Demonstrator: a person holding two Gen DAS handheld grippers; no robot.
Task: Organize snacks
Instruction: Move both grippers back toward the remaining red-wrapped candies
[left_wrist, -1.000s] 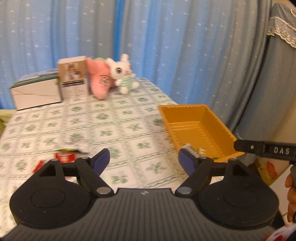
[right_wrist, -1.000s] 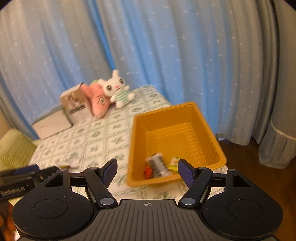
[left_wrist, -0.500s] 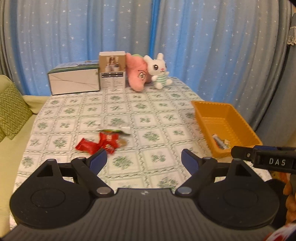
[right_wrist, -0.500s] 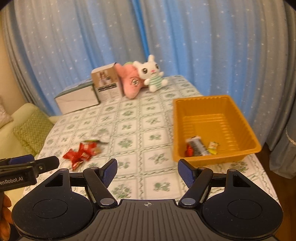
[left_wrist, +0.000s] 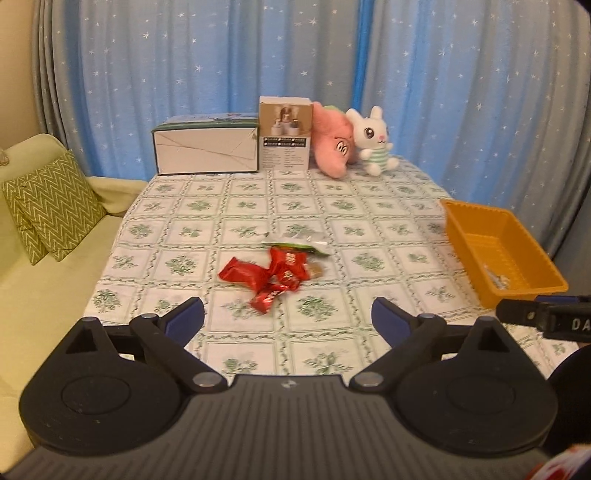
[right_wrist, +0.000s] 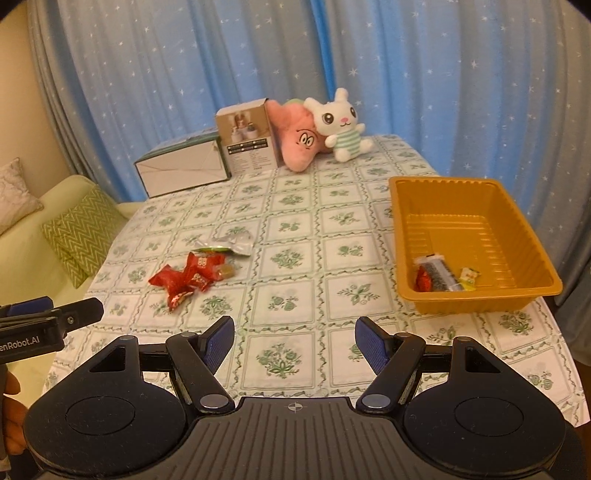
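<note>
While you hold both tools back from the table, your left gripper (left_wrist: 288, 319) sits at the bottom of its picture with its fingers spread wide and nothing between them. Your right gripper (right_wrist: 294, 345) is the same in its own picture: wide apart, empty, low in the frame.

A second ago both cameras were close to the tray. Now they have pulled back and you can see the whole table (right_wrist: 295, 258). That tells me a drop-off is likely done and you are free to fetch more.

Just past the left gripper, in the middle of its picture, lies the pile of red snack packs (left_wrist: 267, 277). A small tan sweet (left_wrist: 314, 271) touches the pile, and a green and silver wrapper (left_wrist: 299, 245) lies right behind it. These look like the next things to pick up.

At the right of the frame sits the orange tray (right_wrist: 517, 221). Three snacks (right_wrist: 443, 275) already rest in its near corner.

Farthest back, near the top middle, stand a white box (left_wrist: 207, 149), a brown box (left_wrist: 284, 133), a pink plush toy (left_wrist: 332, 142) and a white bunny (left_wrist: 373, 146), in front of the blue curtain (left_wrist: 184, 74).
</note>
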